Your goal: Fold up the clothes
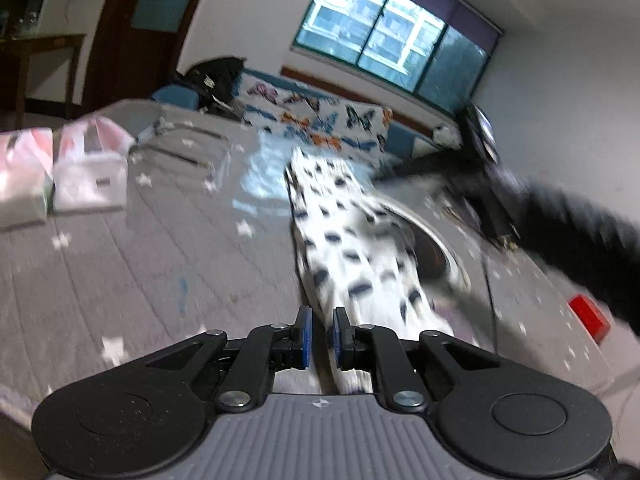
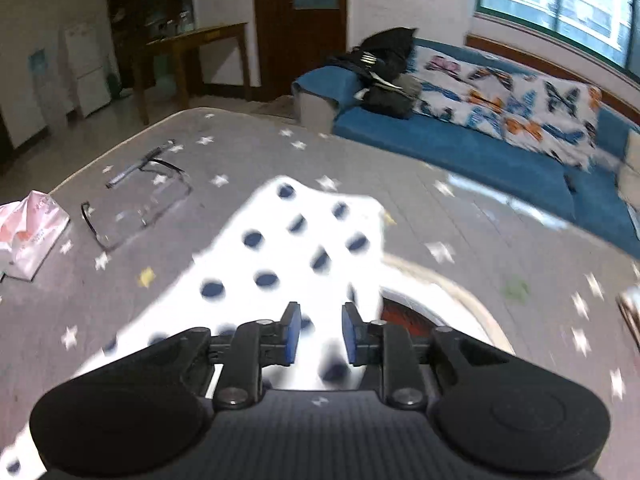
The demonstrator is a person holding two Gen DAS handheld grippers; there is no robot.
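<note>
Left wrist view: left gripper [image 1: 322,334], blue pads [image 1: 305,336] nearly together with a narrow gap between them; white cloth with dark spots [image 1: 348,248] runs up from the fingertips across the grey star-print mattress [image 1: 120,260]. Blur makes it hard to say whether the pads actually pinch the cloth's near edge or merely sit over it.

Same view, further items: a round metal-rimmed object [image 1: 436,256] partly under the cloth's right side; pink-and-white plastic bags [image 1: 60,168] at the left edge of the mattress; a red block [image 1: 590,318] at the right; a dark-sleeved arm [image 1: 580,236] reaching in from the right, heavily smeared; butterfly-print cushions [image 1: 320,118] on the blue sofa behind; a window [image 1: 396,36] above.

Right wrist view: right gripper [image 2: 320,334], jaws parted with a clear gap, nothing pressed between the pads. The spotted cloth [image 2: 280,248] lies spread on the mattress [image 2: 500,248] below and ahead of the fingers, its far corner towards the sofa [image 2: 460,148]. The round rim shows just right of the cloth. A clear zip pouch with dark edging [image 2: 140,204] lies to the left, well apart from the cloth. A wooden table [image 2: 192,56] stands beyond.
</note>
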